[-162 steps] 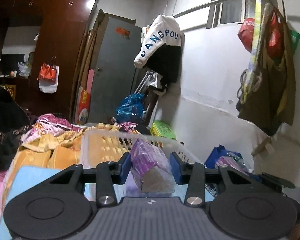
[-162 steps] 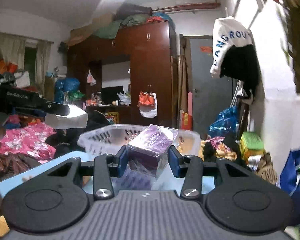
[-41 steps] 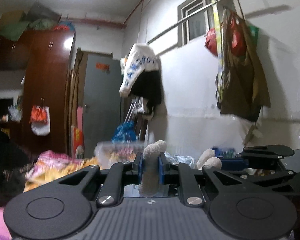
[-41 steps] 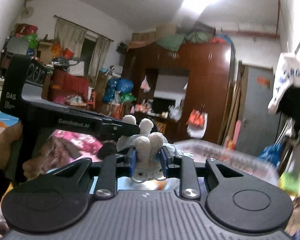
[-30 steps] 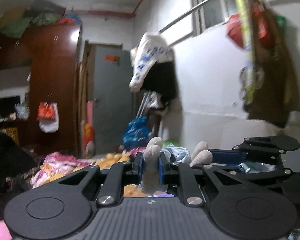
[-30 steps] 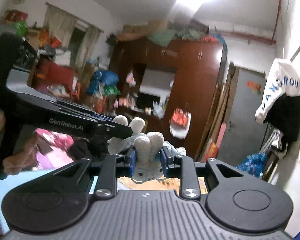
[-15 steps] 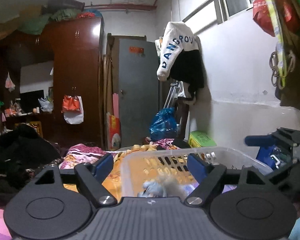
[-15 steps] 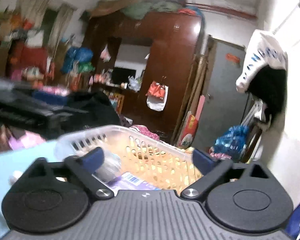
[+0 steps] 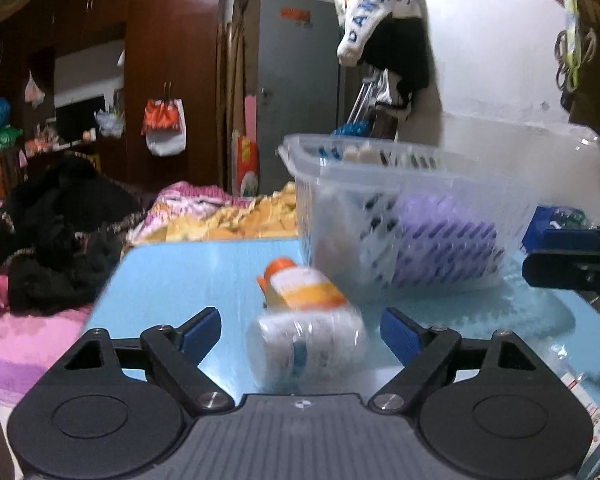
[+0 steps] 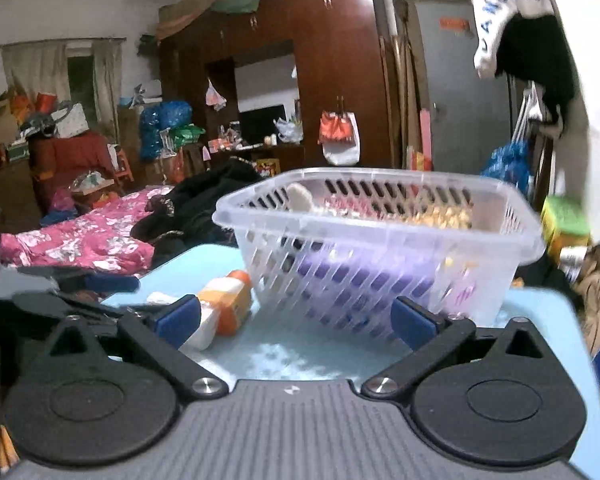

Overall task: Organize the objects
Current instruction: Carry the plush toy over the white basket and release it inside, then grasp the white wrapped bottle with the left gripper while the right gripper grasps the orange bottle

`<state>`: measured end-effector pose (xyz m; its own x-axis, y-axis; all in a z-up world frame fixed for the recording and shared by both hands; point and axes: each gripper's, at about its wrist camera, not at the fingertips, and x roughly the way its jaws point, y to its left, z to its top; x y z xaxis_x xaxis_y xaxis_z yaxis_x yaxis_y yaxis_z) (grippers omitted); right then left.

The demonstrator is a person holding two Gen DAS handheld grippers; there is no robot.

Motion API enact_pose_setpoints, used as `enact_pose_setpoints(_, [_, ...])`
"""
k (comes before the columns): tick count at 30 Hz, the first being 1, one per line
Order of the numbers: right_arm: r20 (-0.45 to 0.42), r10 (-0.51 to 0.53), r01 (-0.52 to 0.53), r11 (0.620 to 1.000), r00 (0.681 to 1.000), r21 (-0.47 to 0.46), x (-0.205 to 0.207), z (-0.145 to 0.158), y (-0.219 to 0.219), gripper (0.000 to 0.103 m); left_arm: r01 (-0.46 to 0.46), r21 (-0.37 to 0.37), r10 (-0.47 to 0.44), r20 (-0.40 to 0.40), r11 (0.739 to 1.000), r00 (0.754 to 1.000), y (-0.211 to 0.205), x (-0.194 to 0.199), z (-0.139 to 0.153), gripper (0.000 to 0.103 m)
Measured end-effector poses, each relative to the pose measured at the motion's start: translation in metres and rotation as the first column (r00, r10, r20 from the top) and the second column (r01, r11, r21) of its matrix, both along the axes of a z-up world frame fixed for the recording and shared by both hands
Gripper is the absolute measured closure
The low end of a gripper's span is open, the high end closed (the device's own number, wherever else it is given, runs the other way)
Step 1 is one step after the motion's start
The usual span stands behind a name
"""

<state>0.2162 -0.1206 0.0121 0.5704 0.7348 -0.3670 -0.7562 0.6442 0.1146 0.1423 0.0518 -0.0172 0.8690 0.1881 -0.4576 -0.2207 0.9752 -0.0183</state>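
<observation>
A clear plastic basket (image 9: 412,184) (image 10: 380,240) stands on the light blue table (image 9: 180,280) (image 10: 300,354). It holds a purple box (image 9: 444,240) (image 10: 360,276), and a beige plush toy (image 10: 300,198) (image 9: 360,154) pokes above the rim. In front of it lie an orange-capped bottle (image 9: 300,284) (image 10: 228,300) and a white bottle (image 9: 308,344). My left gripper (image 9: 300,330) (image 10: 80,284) hangs low over the table, its jaws opening. The white bottle lies between its fingers, untouched by the pads. My right gripper (image 10: 296,320) (image 9: 572,260) stands wide open and empty, facing the basket's near wall.
Piled bedding and dark clothes (image 9: 60,232) lie left of the table, with pink floral bedding (image 10: 72,244) further left. A brown wardrobe (image 10: 320,80) and a grey door (image 9: 296,92) stand behind. The white wall (image 9: 500,60) runs along the right, with hanging bags and clothes.
Both grippers were shut on the plush toy a second ago. They have let go and opened wide, the toy now lies in the basket, and both have sunk toward the table.
</observation>
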Motion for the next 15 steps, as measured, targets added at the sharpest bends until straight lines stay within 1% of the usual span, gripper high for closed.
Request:
enact_pose_setpoints(2, [-0.037,-0.008,0.008,1.0,0.999,-0.003,0.006,0.0,0.005,0.0,-0.003,0.006,0.003,-0.021,1.0,1.0,-0.003,0.008,-0.005,0.014])
enact_pose_setpoints(6, [-0.083,-0.017,0.018,1.0,0.996,0.002,0.008,-0.009,0.007,0.0,-0.017,0.0,0.017,-0.047,1.0,0.999,-0.009,0.017,-0.012,0.014])
enact_pose_setpoints(8, [-0.12,-0.013,0.014,1.0,0.993,0.011,0.008,-0.013,0.011,0.0,-0.045,0.02,0.046,-0.062,0.999,0.997,-0.011,0.02,-0.014,0.022])
enact_pose_setpoints(9, [-0.134,-0.012,0.015,1.0,0.991,0.016,0.007,-0.014,0.013,0.0,-0.055,0.025,0.057,-0.067,0.998,0.996,-0.01,0.019,-0.015,0.023])
enact_pose_setpoints(12, [-0.158,-0.023,0.025,1.0,0.987,0.013,0.006,-0.016,0.029,0.0,-0.063,0.013,0.064,-0.049,0.998,0.997,-0.005,0.009,-0.015,0.024])
enact_pose_setpoints(15, [-0.222,0.021,-0.025,1.0,0.975,-0.012,0.009,-0.022,0.053,0.0,-0.086,0.002,0.086,-0.03,0.996,0.996,0.008,-0.006,-0.013,0.024])
